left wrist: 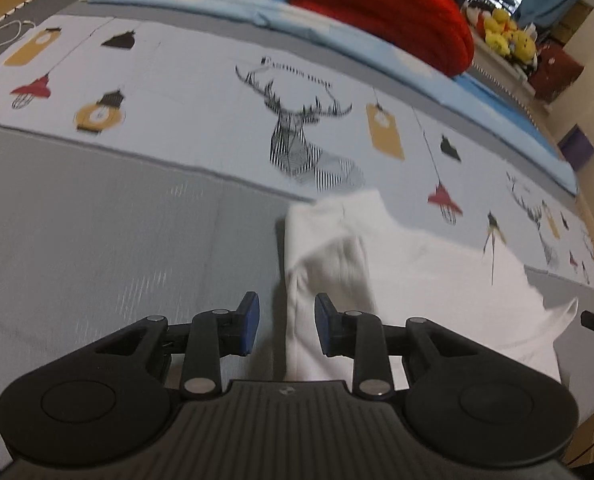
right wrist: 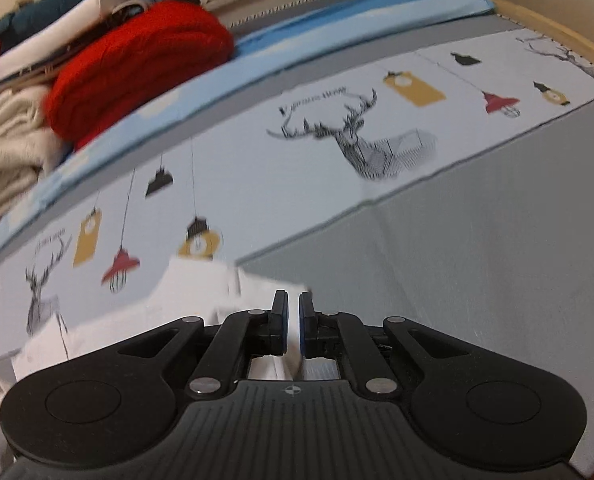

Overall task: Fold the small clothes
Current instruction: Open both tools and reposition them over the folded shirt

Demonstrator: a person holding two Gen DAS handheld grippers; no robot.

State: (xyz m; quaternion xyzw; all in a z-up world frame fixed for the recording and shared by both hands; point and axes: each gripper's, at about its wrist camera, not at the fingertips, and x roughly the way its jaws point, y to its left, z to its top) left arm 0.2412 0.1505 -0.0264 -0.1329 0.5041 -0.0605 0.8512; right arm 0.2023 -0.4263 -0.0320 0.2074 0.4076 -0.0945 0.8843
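Note:
A white garment (left wrist: 417,272) lies on the bed, its left part folded into a narrow strip. My left gripper (left wrist: 287,326) hovers over that strip with its blue pads apart. The strip's edge runs between the jaws and neither pad presses on it. In the right wrist view the same white garment (right wrist: 201,284) spreads left of and beneath my right gripper (right wrist: 293,322). Its pads stand almost together with a thin fold of the white cloth pinched between them.
The bedspread (left wrist: 297,132) has a grey band near me and a pale band printed with deer and lamps. Beyond lie a light blue sheet (left wrist: 257,8), a red knitted bundle (left wrist: 385,8), beige folded blankets (right wrist: 9,148) and yellow plush toys (left wrist: 509,36).

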